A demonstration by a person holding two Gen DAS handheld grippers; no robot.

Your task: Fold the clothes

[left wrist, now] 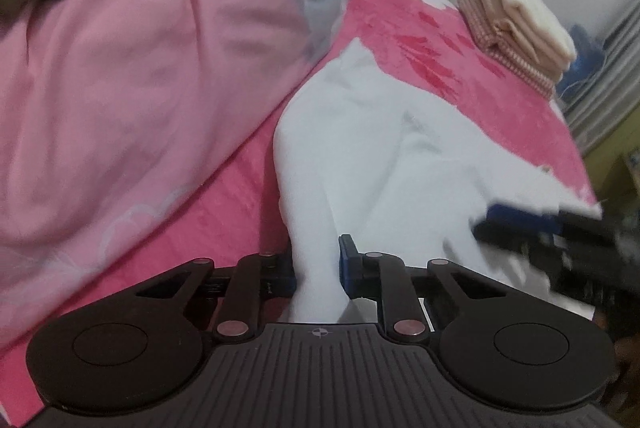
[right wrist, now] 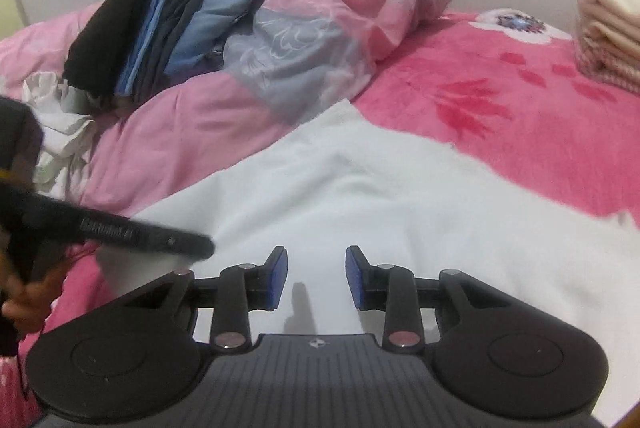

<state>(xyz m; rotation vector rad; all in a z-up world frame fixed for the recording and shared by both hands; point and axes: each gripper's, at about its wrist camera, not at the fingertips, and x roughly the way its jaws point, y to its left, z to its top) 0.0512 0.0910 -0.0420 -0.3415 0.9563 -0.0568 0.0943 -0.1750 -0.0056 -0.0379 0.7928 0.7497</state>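
Note:
A white garment (left wrist: 400, 167) lies spread on the pink flowered bedspread (left wrist: 460, 39). My left gripper (left wrist: 318, 260) is shut on a bunched fold of it, and the cloth rises between the two blue pads. In the right wrist view the same white garment (right wrist: 360, 195) fills the middle. My right gripper (right wrist: 316, 268) stands open just above it, with its pads apart and nothing between them. The left gripper (right wrist: 196, 248) reaches in blurred from the left edge, with a hand behind it. The right gripper (left wrist: 520, 224) shows blurred at the garment's right side.
A bunched pink and grey duvet (right wrist: 320, 27) lies behind the garment, with a pile of dark and blue clothes (right wrist: 168, 19) on it. Crumpled white cloth (right wrist: 60, 123) sits at the left. A folded cream stack (left wrist: 520, 23) stands at the bed's far right corner.

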